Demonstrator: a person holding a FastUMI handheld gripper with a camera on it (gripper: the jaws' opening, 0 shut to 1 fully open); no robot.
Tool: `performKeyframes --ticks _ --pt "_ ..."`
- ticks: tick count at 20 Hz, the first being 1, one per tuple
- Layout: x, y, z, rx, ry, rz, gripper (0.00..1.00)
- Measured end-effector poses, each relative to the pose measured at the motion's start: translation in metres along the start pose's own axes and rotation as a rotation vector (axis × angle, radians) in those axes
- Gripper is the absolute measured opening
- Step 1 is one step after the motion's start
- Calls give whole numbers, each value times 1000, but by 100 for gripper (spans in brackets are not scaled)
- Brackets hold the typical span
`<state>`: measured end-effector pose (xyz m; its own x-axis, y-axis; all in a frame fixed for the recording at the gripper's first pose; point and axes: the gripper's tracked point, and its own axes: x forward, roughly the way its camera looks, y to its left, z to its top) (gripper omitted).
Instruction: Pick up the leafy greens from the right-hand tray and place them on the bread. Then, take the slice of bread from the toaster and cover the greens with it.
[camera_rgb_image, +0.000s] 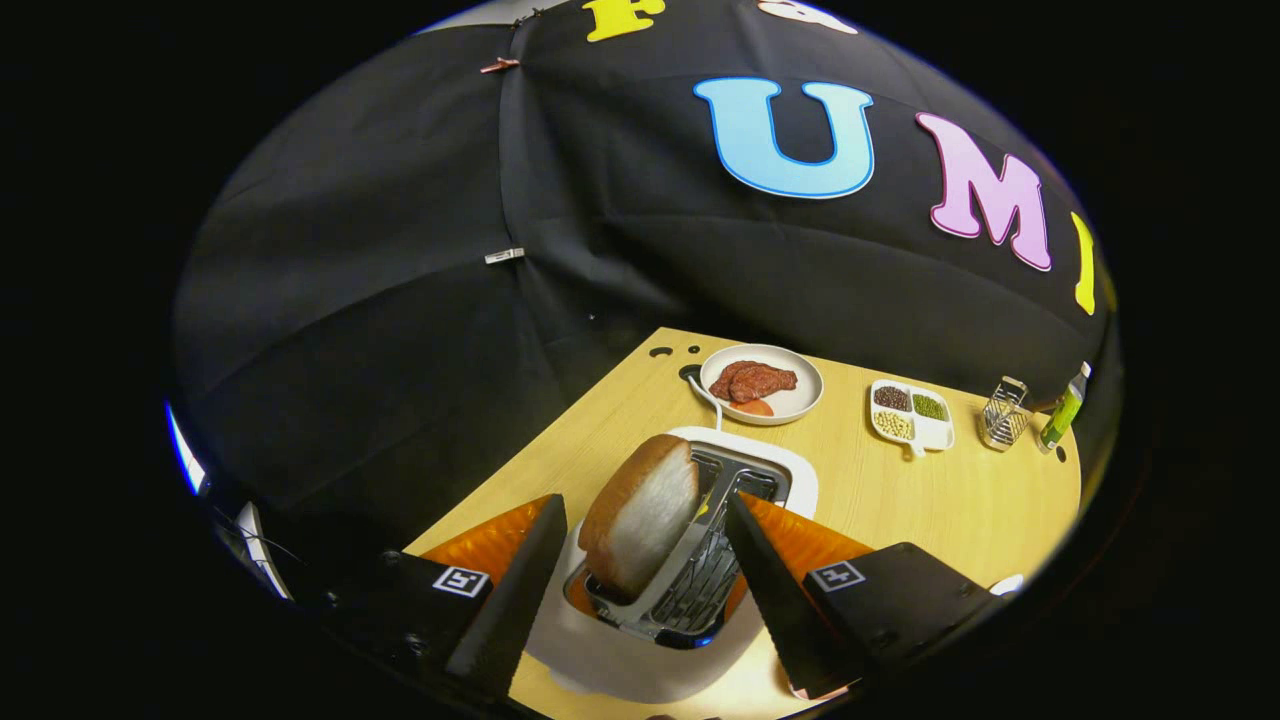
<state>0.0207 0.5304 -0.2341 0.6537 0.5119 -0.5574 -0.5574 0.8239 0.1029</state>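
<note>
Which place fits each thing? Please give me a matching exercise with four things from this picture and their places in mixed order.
Things:
1. bread slice
2. meat
3. divided dish
4. bottle

Places:
A. far edge of the table, next to a wire holder
B. on the round plate beyond the toaster
C. in the toaster slot, between the fingers of the open gripper
D. between the round plate and the wire holder

Pairs: 1-C, 2-B, 3-D, 4-A

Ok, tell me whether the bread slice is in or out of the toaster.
In: the bread slice stands in the toaster slot, between the open hand-held gripper.
</note>
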Motion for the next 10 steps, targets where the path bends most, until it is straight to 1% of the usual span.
performKeyframes --ticks 4,5,7,8,10 --pt "15 -4 -4 55 27 -43 100" --pt "18 -5 -4 68 30 -50 96" --pt "19 -9 0 83 28 -60 84" --pt "21 -10 1 87 21 -58 81" --pt "21 -13 2 95 24 -68 58"
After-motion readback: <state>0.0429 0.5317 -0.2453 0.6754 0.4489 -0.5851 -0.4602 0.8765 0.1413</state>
